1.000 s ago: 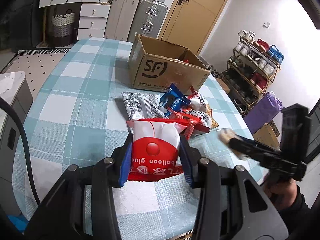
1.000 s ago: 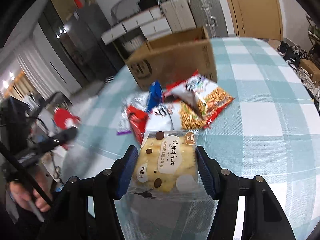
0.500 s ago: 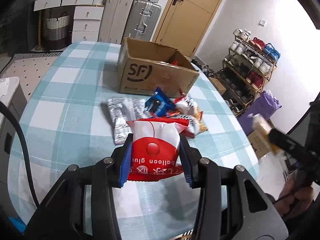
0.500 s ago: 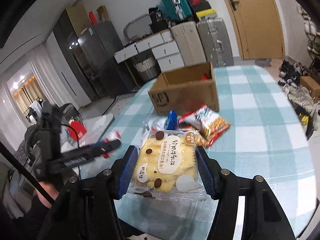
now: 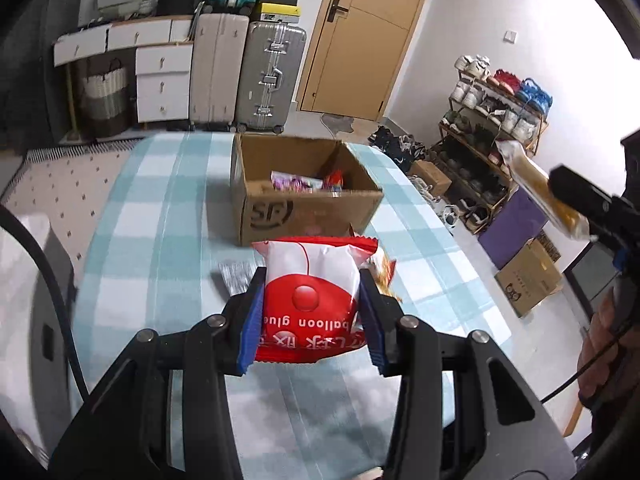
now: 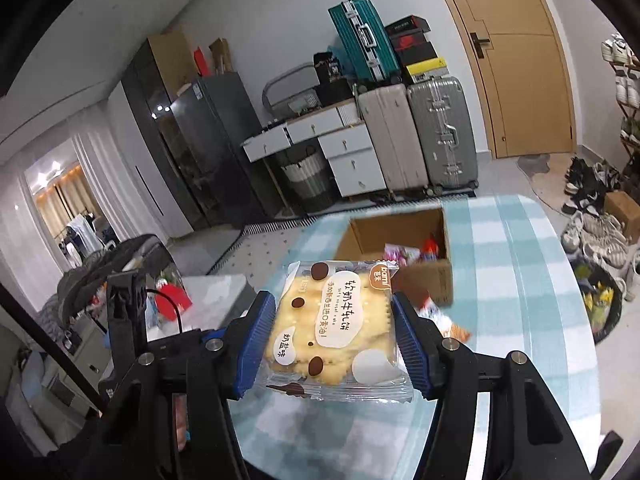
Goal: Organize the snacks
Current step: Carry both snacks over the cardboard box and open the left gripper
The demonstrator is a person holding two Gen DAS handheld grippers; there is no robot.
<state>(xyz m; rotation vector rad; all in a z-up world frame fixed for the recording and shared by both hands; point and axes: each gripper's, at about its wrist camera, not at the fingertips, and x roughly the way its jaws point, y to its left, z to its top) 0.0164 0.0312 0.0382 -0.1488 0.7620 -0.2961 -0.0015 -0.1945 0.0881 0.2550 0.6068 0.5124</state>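
Observation:
My left gripper (image 5: 310, 280) is shut on a red and white snack bag (image 5: 310, 296) printed "balloon glue", held high over the checked table (image 5: 160, 240). My right gripper (image 6: 334, 300) is shut on a clear pack of yellow biscuits (image 6: 334, 328), also well above the table. An open cardboard box (image 5: 304, 192) stands beyond both, with a few snacks inside (image 5: 304, 181). The same box (image 6: 400, 256) shows in the right wrist view. Loose snack packs (image 5: 384, 272) lie on the cloth just before the box, mostly hidden behind the held bags. The right gripper with its biscuit pack (image 5: 536, 184) appears at the right edge of the left view.
Suitcases (image 5: 264, 76) and white drawers (image 5: 160, 80) stand by the far wall beside a wooden door (image 5: 360, 32). A shoe rack (image 5: 492, 120) and cardboard boxes (image 5: 528, 280) sit right of the table. A person's hand (image 5: 604, 344) holds the right gripper's handle.
Both grippers have risen with their packs still held. The table and box now sit lower and farther off, and the inside of the box has come into view.

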